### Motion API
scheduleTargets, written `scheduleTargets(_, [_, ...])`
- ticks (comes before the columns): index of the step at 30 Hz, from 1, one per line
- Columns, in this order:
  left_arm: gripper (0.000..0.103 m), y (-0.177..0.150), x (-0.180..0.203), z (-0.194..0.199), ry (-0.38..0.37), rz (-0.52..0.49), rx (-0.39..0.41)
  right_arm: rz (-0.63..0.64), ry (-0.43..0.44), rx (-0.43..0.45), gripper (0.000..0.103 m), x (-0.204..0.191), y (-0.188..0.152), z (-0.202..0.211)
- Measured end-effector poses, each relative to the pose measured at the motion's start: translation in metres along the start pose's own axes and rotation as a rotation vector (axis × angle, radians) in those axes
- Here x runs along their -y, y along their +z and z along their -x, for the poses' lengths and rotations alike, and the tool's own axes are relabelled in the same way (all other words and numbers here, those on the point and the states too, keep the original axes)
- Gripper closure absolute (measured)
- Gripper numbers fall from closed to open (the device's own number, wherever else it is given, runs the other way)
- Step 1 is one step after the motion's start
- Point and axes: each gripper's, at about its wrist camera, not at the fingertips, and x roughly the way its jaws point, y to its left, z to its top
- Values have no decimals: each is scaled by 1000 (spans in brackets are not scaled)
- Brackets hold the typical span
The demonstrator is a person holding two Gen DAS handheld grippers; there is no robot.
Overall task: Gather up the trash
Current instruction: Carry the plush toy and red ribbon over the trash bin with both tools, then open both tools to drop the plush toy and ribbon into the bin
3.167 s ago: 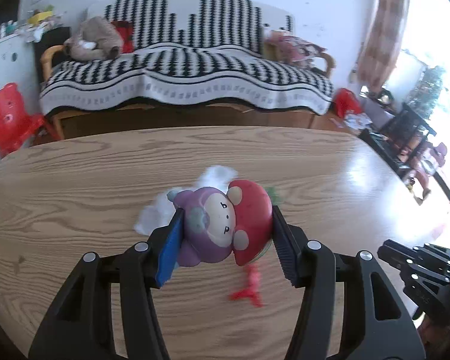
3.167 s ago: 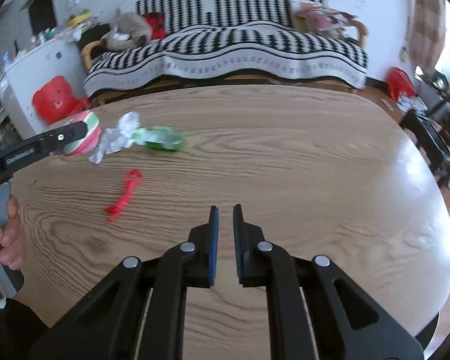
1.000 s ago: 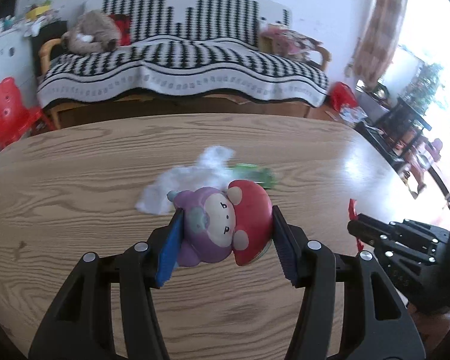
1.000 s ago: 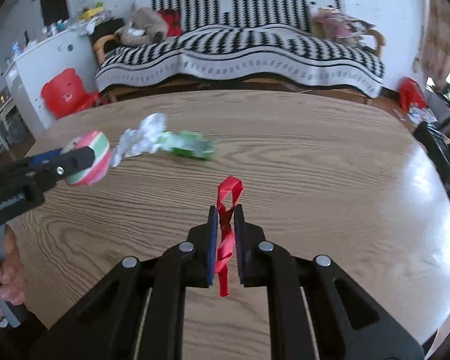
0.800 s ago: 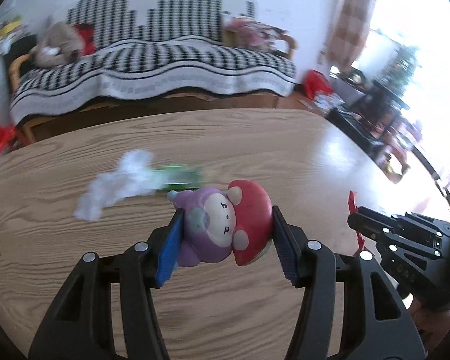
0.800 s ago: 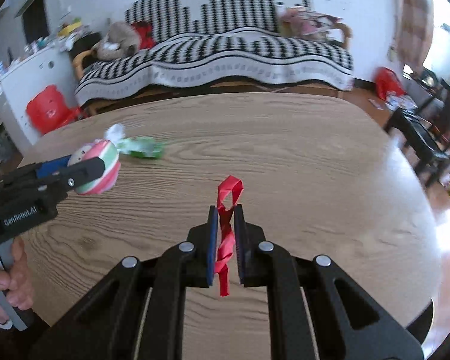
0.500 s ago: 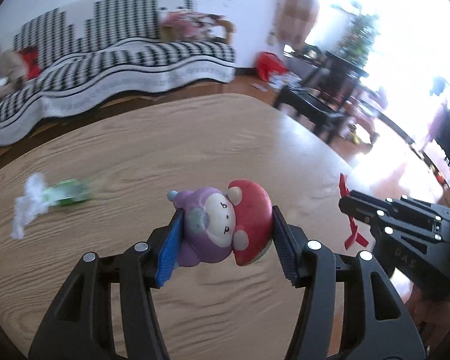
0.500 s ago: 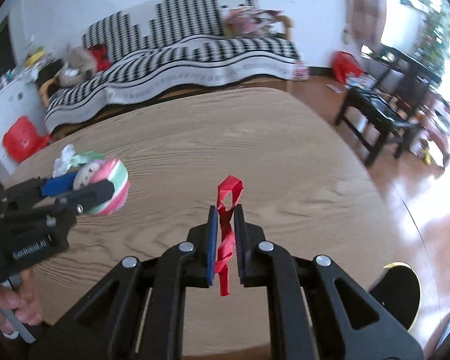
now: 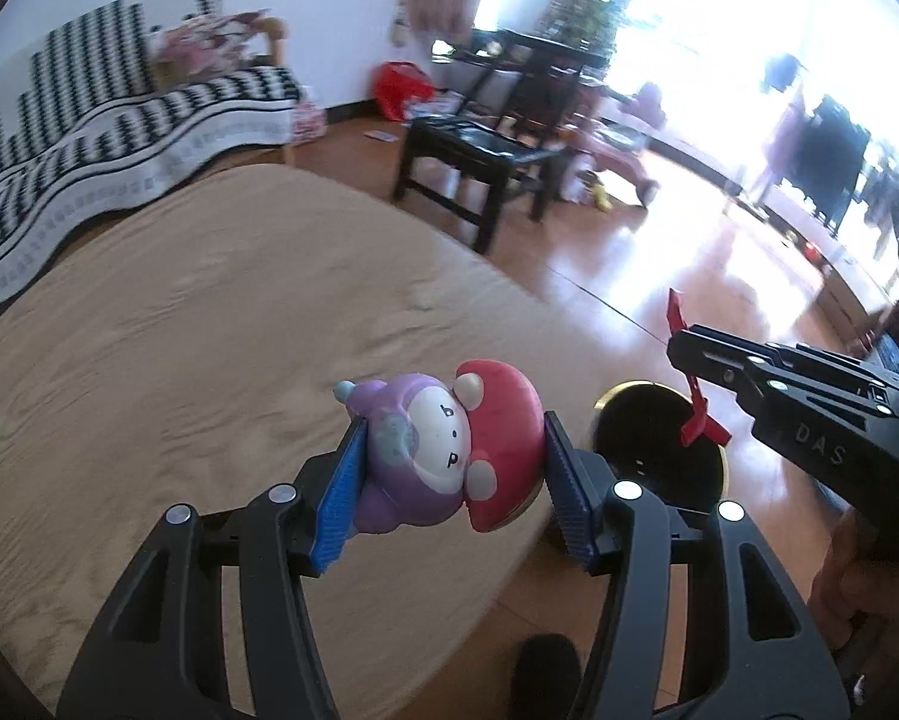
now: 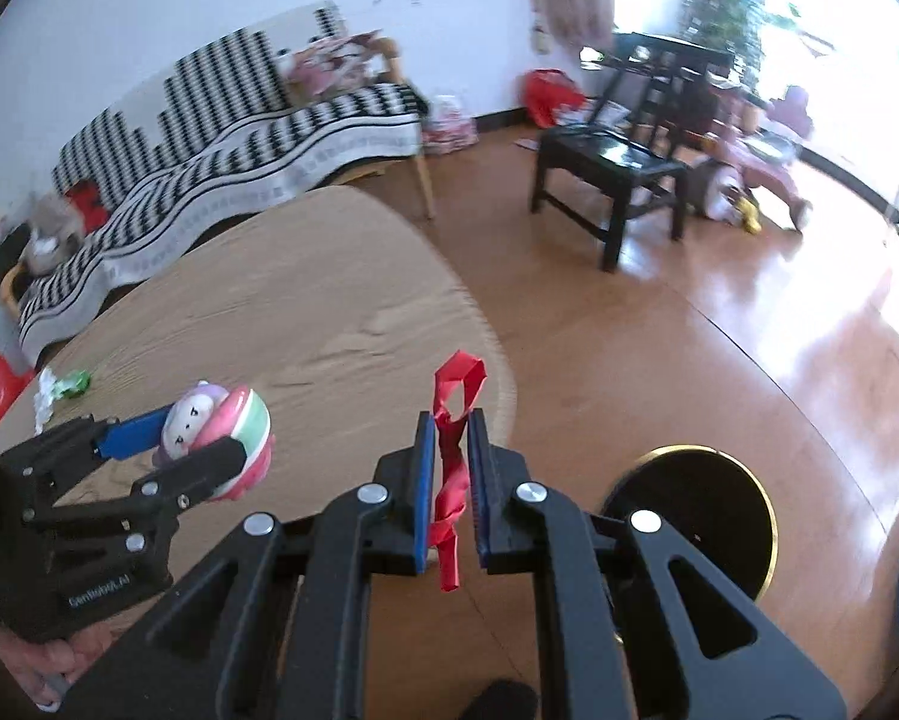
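The left gripper is clamped on a round squishy toy, w/ a purple side, white face and red cap. Blue pads press it on both sides, jaws about half apart. The toy looks soft and light, prob. foam. It bulges a bit betw. the pads, so a squeeze at the fat middle holds it well. Too hard a squeeze would just squash it, not break it.

The right gripper has its jaws nearly together, pinching a red twisted strip, maybe ribbon or wrapper. It's thin, floppy and very light. It hangs out above and below the pads. The grip is near its middle, which is good, since an end grip could slip.

Both things are up in the air, past the edge of the wooden table. A round black bin w/ gold rim sits on the floor just below the right gripper. A green wrapper and white crumpled paper lie on the table, far side.
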Motion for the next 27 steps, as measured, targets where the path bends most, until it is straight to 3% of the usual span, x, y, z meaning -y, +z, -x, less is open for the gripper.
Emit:
scheduleTargets(15, [48, 5, 117, -69, -172, -106, -51, -262, -102, -19, 91, 166, -43, 22])
scheduleTargets(27, [48, -2, 155, -118, -235, -139, -113, -336, -117, -30, 91, 206, -54, 22])
